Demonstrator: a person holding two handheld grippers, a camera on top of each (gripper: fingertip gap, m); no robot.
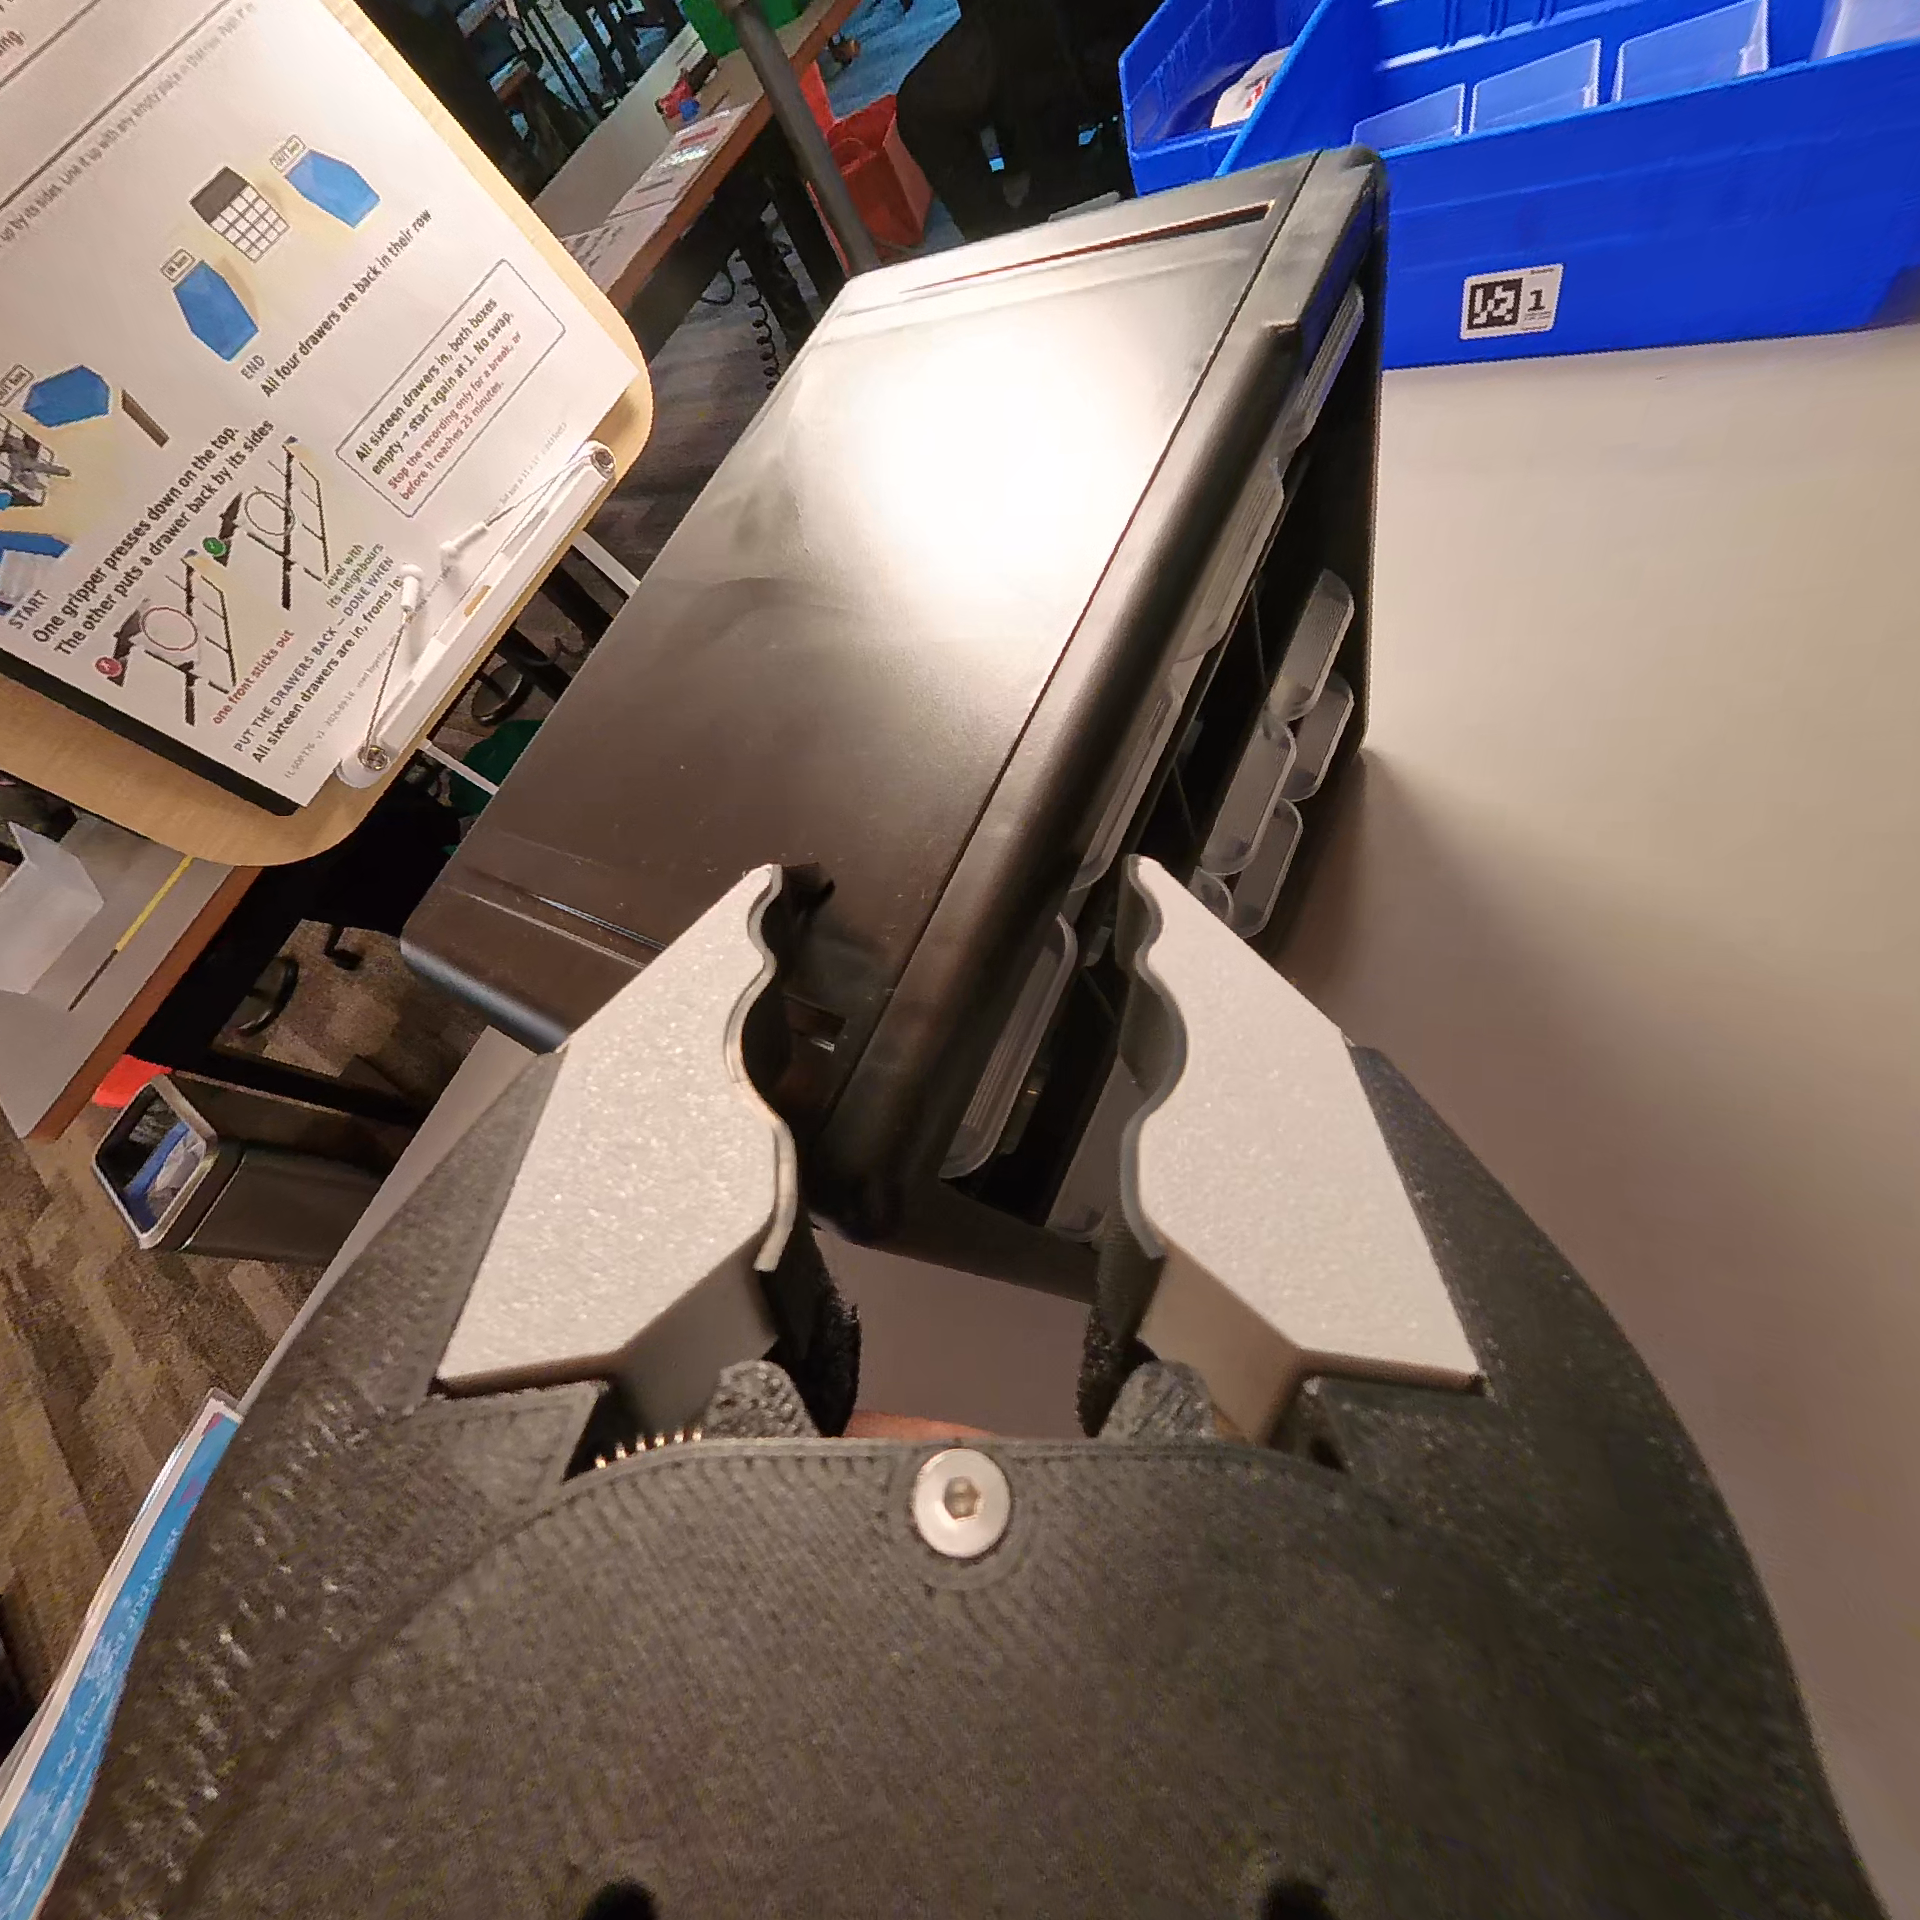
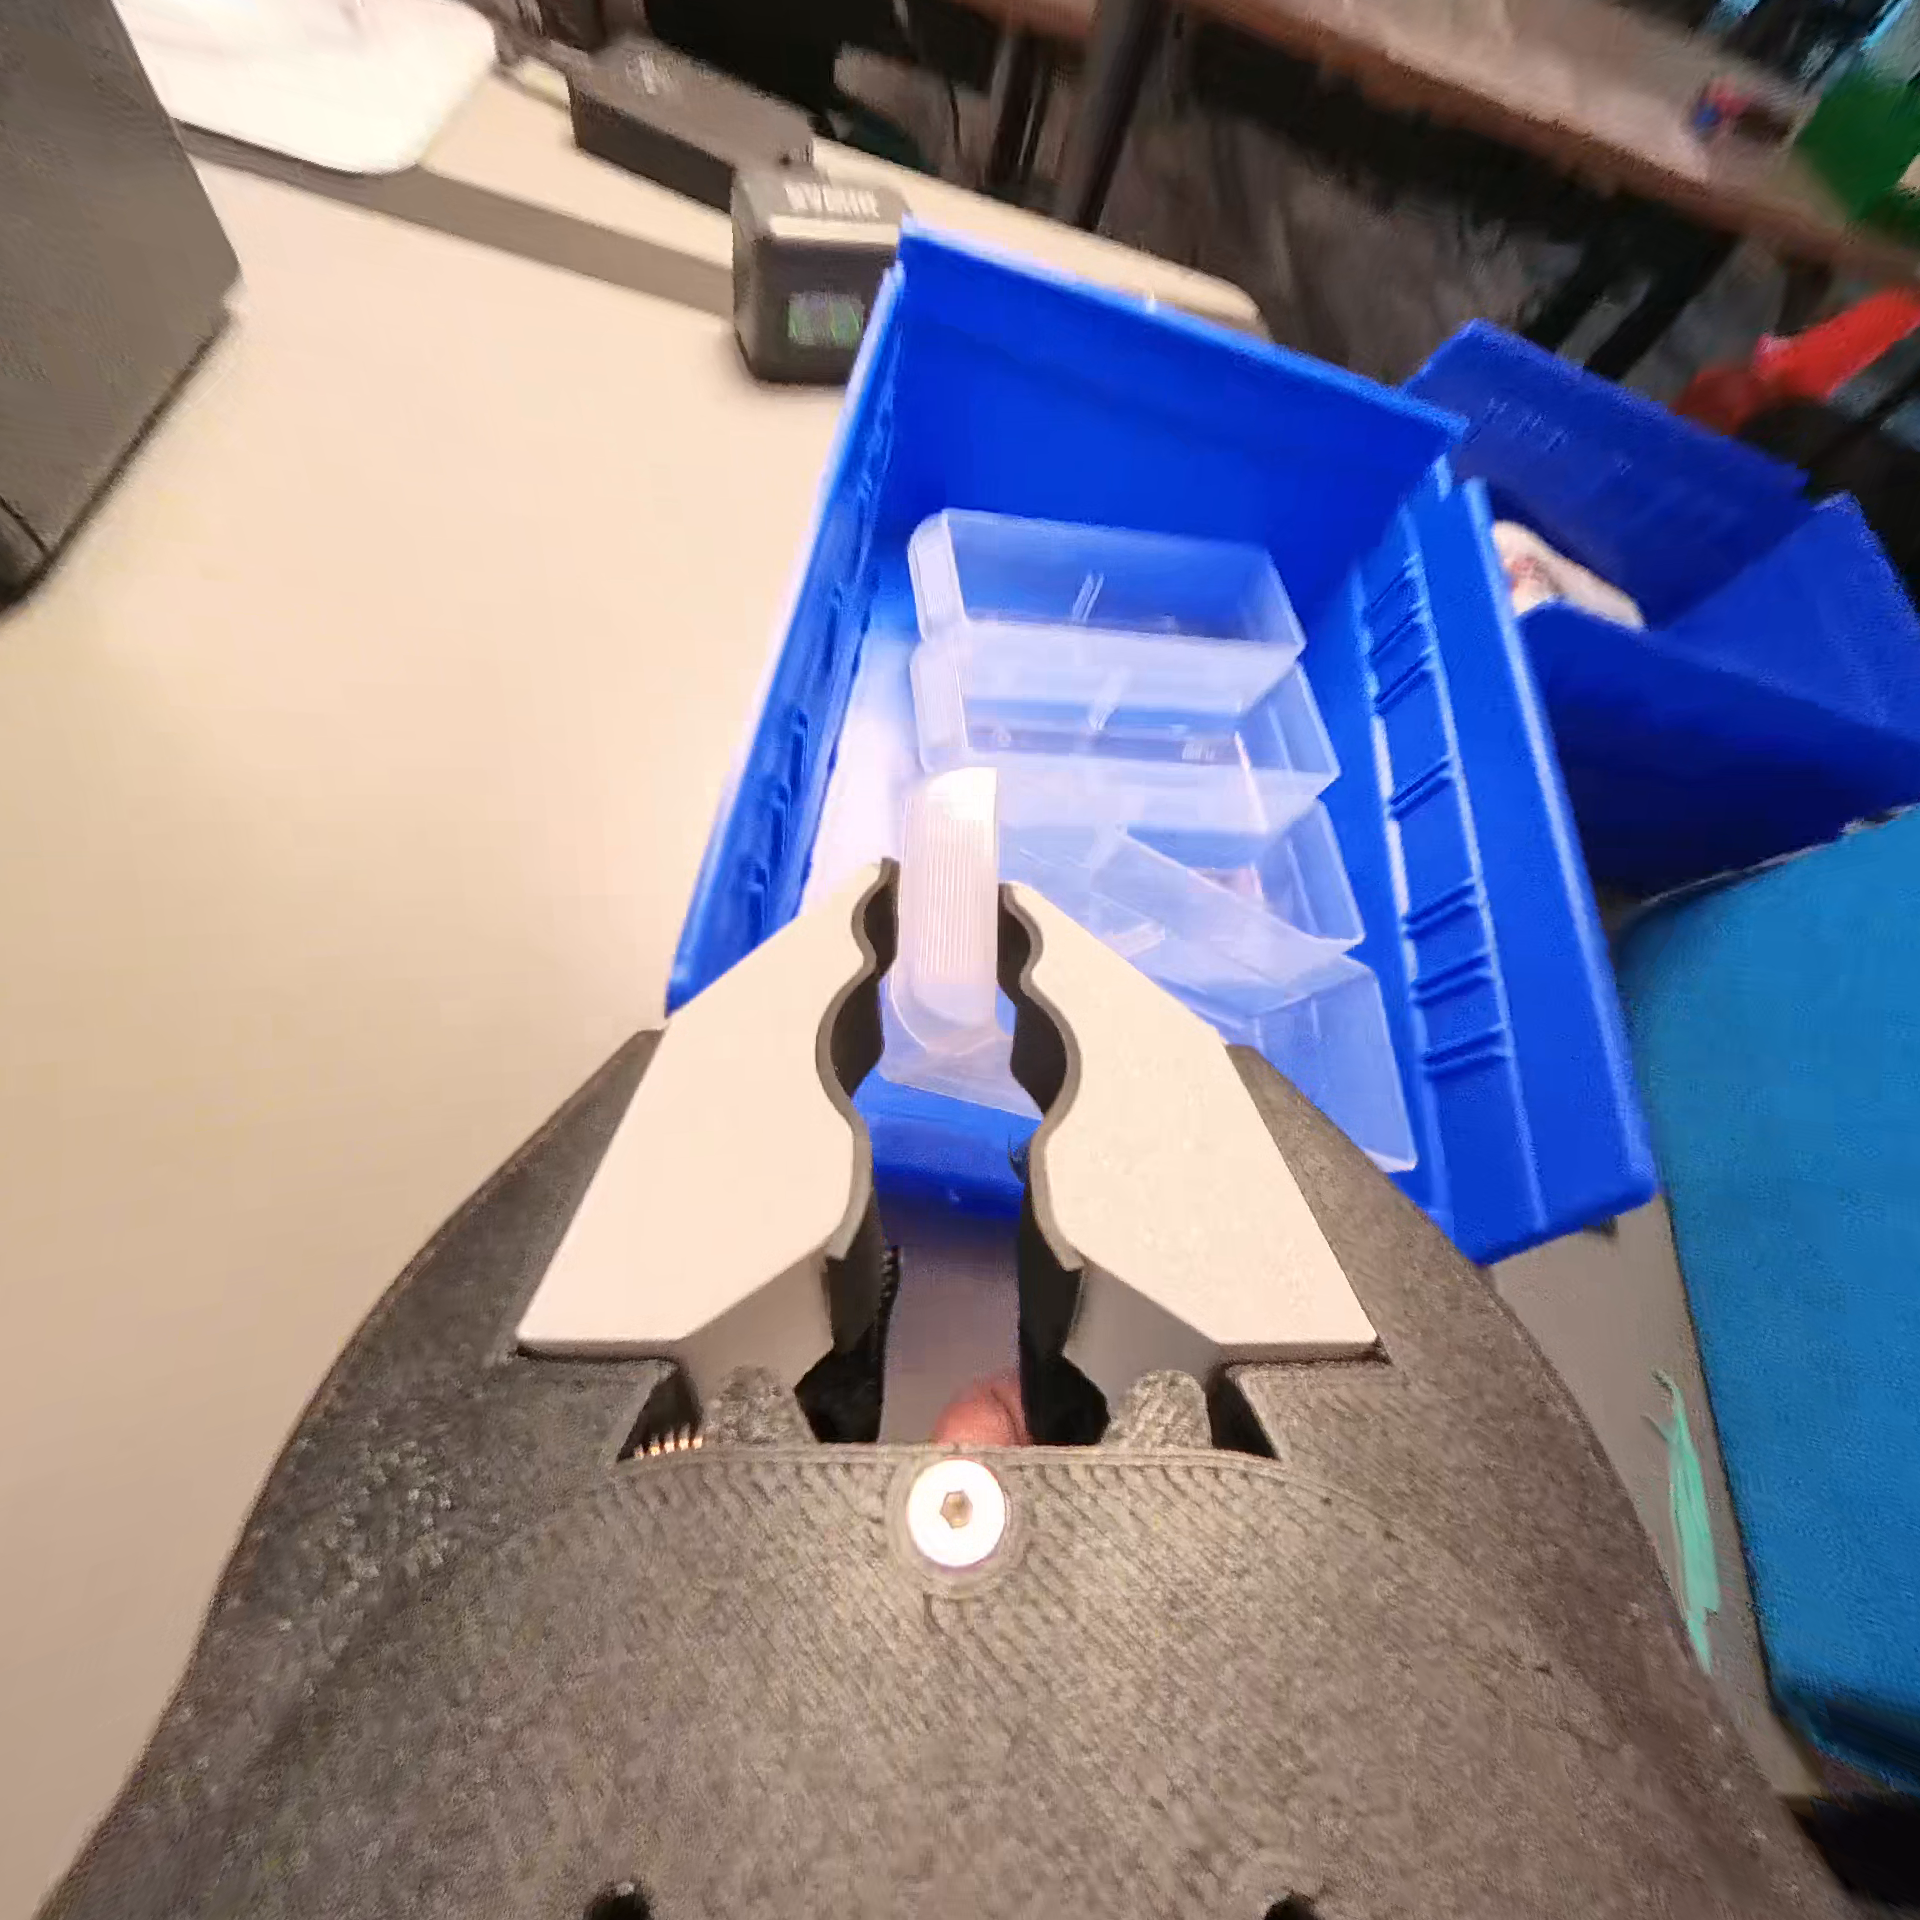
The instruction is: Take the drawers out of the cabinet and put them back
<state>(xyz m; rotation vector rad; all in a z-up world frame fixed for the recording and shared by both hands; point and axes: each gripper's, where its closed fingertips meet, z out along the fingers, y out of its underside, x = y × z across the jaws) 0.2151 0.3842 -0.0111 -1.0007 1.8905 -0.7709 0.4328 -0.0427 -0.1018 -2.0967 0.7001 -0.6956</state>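
Note:
In the left wrist view the black cabinet (image 1: 935, 540) stands on the grey table, with clear drawers (image 1: 1262, 790) in its front slots. My left gripper (image 1: 954, 873) is open, and its fingers straddle the cabinet's near top front edge without gripping it. In the right wrist view my right gripper (image 2: 948, 881) is shut on the ribbed handle of a clear plastic drawer (image 2: 951, 935). It holds the drawer over the near end of a blue bin (image 2: 1507, 935). Several other clear drawers (image 2: 1101, 603) lie in that bin.
A blue bin with a marker tag (image 1: 1662, 208) stands behind the cabinet. An instruction sheet on a wooden board (image 1: 260, 416) is at the left. A second blue bin (image 2: 1714, 675), a black device (image 2: 810, 281) and a teal surface (image 2: 1808, 1247) surround the first bin.

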